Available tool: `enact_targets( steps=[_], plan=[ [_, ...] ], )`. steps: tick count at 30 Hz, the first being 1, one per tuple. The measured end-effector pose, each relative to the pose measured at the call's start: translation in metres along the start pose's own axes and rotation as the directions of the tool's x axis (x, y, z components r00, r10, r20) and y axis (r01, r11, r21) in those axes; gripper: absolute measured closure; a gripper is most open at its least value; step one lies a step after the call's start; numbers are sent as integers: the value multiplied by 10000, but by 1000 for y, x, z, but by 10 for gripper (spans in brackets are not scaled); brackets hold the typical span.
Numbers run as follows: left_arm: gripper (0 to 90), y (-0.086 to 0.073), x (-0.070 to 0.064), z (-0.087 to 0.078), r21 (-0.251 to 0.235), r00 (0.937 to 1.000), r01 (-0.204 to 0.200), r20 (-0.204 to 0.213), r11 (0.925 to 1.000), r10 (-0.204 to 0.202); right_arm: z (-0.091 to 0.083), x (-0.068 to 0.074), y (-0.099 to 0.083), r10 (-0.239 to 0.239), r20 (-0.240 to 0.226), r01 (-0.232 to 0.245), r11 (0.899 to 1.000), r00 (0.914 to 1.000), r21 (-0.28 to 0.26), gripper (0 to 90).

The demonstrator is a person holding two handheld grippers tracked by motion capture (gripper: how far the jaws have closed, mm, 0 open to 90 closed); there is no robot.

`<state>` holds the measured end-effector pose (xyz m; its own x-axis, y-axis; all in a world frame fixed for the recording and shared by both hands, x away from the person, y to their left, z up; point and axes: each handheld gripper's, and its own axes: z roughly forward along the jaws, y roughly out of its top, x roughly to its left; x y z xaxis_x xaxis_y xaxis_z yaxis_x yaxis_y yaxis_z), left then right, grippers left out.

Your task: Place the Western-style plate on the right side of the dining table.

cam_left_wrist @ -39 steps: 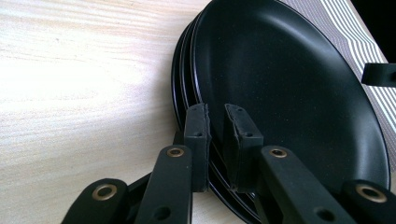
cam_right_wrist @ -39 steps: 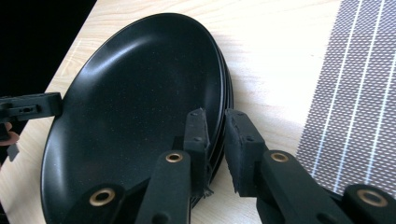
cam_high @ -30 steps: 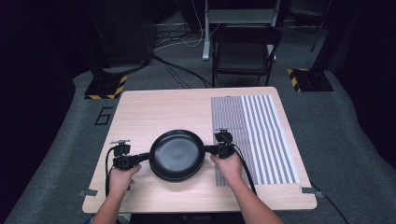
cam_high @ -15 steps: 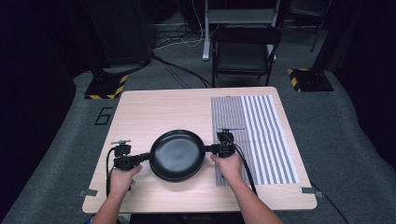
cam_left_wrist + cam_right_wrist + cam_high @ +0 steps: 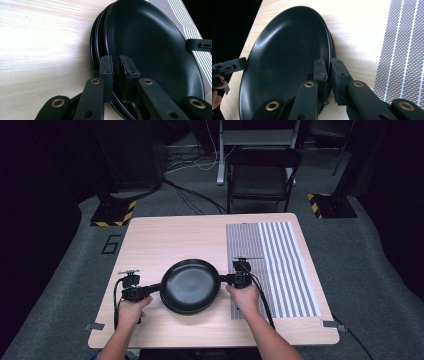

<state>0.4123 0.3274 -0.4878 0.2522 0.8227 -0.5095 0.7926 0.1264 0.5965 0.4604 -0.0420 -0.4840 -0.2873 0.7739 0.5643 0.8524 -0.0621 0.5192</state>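
A stack of black plates (image 5: 190, 286) sits at the middle of the wooden table (image 5: 165, 240), near its front. My left gripper (image 5: 156, 287) is shut on the stack's left rim. In the left gripper view the rim of the top black plate (image 5: 150, 45) runs between the two pads of the left gripper (image 5: 116, 67). My right gripper (image 5: 223, 279) is shut on the opposite rim. In the right gripper view the plate (image 5: 287, 55) is pinched by the right gripper (image 5: 328, 70), with further plate edges just beneath it. I cannot tell whether the top plate is off the stack.
A grey striped mat (image 5: 280, 265) covers the right part of the table, right beside the right hand. A black chair (image 5: 262, 175) stands behind the table's far edge. Bare wood lies to the left of and behind the plates.
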Motion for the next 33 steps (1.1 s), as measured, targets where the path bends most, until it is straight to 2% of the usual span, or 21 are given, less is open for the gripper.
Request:
enact_targets(
  steps=[4,5,6,7,8,9,10,11,12,13,15,16,17,19,23,27,29,31,32,33],
  plan=[
    [813,1,-1,1,-6,10000,89,3,10000,-89,-5,1,2,-70,16,70,9998,10000,-211,900],
    [813,1,-1,2,8,10000,67,45,10000,-67,-6,-1,5,236,-1121,-252,9996,9934,-131,900],
    [813,1,-3,3,54,10000,96,25,9999,-96,-3,9,5,-25,-1037,37,9999,9946,110,900],
    [814,1,-3,4,40,10000,-22,-29,10000,22,-2,19,3,-878,-235,879,9961,9959,15,900],
    [814,1,-4,4,38,10000,-55,-78,10000,56,-2,19,3,-878,-235,879,9961,9959,15,900],
    [814,1,-5,4,-12,9998,-110,-155,9999,109,-1,25,1,-1453,139,1455,9893,9893,-100,897],
    [815,1,-5,3,43,9997,-180,-153,9998,181,0,31,0,-1796,324,1801,9836,9832,-113,867],
    [817,1,-6,3,56,9999,-77,-140,10000,78,0,33,-1,-1960,368,1968,9802,9799,-213,827],
    [824,1,-5,1,105,9997,-210,-80,9997,210,-2,31,0,-1735,544,1754,9840,9833,-324,787],
    [825,1,-5,1,105,9997,-210,-80,9997,210,-2,31,0,-1735,544,1754,9840,9833,-324,787],
    [824,1,-5,1,71,10000,-73,-9,9999,73,-8,18,5,-1372,878,1404,9896,9866,-308,786],
    [824,1,-4,1,129,10000,-35,82,9999,34,-9,13,7,-1167,844,1184,9928,9896,-160,787],
    [823,1,-4,1,129,10000,-35,82,9999,34,-9,13,7,-1167,844,1184,9928,9896,-160,787],
    [822,1,-2,0,223,9998,-47,170,9997,43,-10,5,8,-790,697,778,9968,9944,208,787],
    [809,-1,-2,0,339,9995,125,302,9993,-135,-9,-3,5,-277,14,276,9982,9996,538,790],
    [810,-2,0,-2,390,9990,124,418,9992,-140,-6,-2,3,-205,-120,213,9972,9997,719,804],
    [811,-2,0,-1,386,9984,297,476,9988,-315,-5,-4,3,-122,-183,134,9976,9998,683,805],
    [812,-2,1,-1,329,9983,265,516,9991,-281,-4,-6,3,280,-306,-256,9966,9991,783,808],
    [813,-3,2,-1,264,9972,464,577,9986,-478,-1,-8,3,414,-447,-379,9964,9981,763,807],
    [814,-3,2,-1,264,9972,464,577,9986,-478,-1,-8,3,414,-447,-379,9964,9981,763,807]
  ],
)
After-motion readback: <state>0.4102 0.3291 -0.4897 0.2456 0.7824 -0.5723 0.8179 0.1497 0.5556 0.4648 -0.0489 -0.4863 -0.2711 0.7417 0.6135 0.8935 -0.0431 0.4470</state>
